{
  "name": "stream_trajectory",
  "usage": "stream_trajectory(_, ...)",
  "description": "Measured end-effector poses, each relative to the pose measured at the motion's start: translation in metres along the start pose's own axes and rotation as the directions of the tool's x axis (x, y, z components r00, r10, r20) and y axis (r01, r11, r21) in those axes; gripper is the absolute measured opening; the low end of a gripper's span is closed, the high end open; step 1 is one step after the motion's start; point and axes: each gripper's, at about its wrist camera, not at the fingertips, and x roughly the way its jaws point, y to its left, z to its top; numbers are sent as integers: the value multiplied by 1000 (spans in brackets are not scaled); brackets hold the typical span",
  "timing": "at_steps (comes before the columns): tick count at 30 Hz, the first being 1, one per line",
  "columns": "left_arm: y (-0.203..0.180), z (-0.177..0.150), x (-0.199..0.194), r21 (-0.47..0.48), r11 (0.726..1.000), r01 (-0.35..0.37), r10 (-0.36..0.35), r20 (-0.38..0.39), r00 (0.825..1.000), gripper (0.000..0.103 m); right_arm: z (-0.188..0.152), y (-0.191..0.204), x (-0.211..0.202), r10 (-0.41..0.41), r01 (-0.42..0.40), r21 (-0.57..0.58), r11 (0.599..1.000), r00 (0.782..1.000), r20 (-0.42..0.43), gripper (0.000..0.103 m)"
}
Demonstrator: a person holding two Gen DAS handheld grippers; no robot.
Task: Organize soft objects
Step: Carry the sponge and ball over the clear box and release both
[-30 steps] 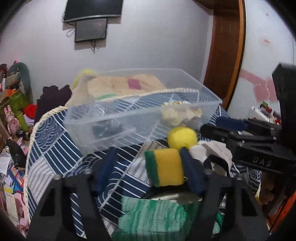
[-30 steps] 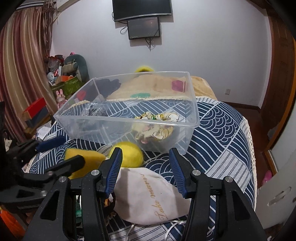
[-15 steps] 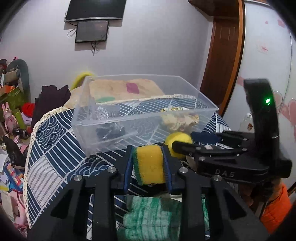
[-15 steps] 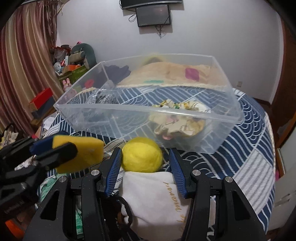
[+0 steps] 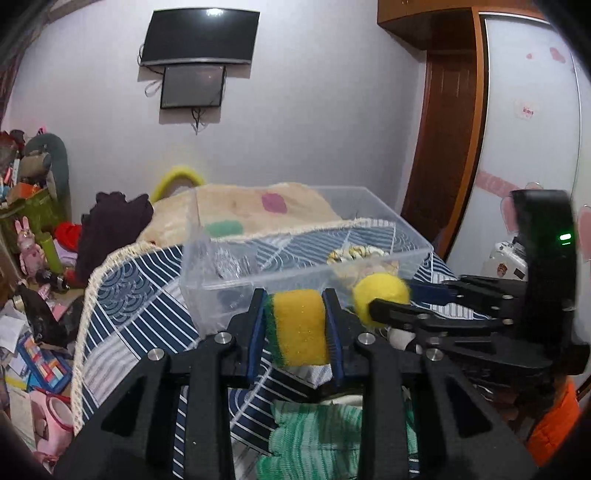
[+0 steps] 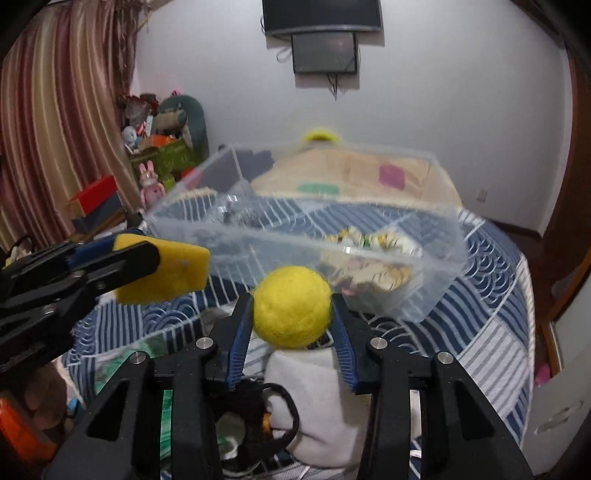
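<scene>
On the far left, a heap of toys [image 5: 33, 236] and boxes sat against the wall by striped curtains [image 6: 55, 122]. The left gripper [image 5: 295, 328] was pinching a sponge [image 5: 301, 326], yellow with a green edge, squeezed between both blue pads [image 5: 256, 332] and held above the bedspread [image 5: 125, 295], just short of the bin's near wall. From the right wrist view that same sponge [image 6: 166, 271] stuck out past the left gripper's black finger, at about the level of the bin's near rim.

The clear bin [image 5: 266, 280] stood on the blue patterned bedspread, with a dark item at its left end and a crumpled printed cloth [image 6: 373, 258] at its right end. A green knit [image 5: 317, 435] lay on the bed below the left gripper.

Further right, the right gripper [image 6: 291, 321] was clamped on a yellow ball [image 6: 291, 308], both pads touching its sides, raised in front of the bin's near wall. Under it lay a white pouch [image 6: 314, 398] with a black cord. In the left wrist view the ball [image 5: 380, 295] showed just right of the sponge. A TV [image 6: 321, 16] hung on the back wall.
</scene>
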Motion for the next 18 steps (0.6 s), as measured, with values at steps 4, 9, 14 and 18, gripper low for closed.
stream_trajectory(4, 4, 9, -5, -6, 1000, -11, 11, 29, 1000, 29, 10, 1, -23, 0, 0, -2, 1000, 997, 72, 38)
stream_trajectory(9, 7, 27, -11, -10, 1000, -18, 19, 88, 996, 30, 23, 1, -37, -47, 48, -3, 999, 988, 144, 38)
stream_trajectory(14, 9, 44, -7, -11, 999, -41, 42, 147, 988, 30, 35, -3, -38, -68, 67, 11, 998, 981, 182, 38)
stream_trajectory(18, 14, 50, 8, -23, 998, -59, 62, 145, 988, 30, 46, -5, -26, -81, 78, 20, 997, 979, 186, 38)
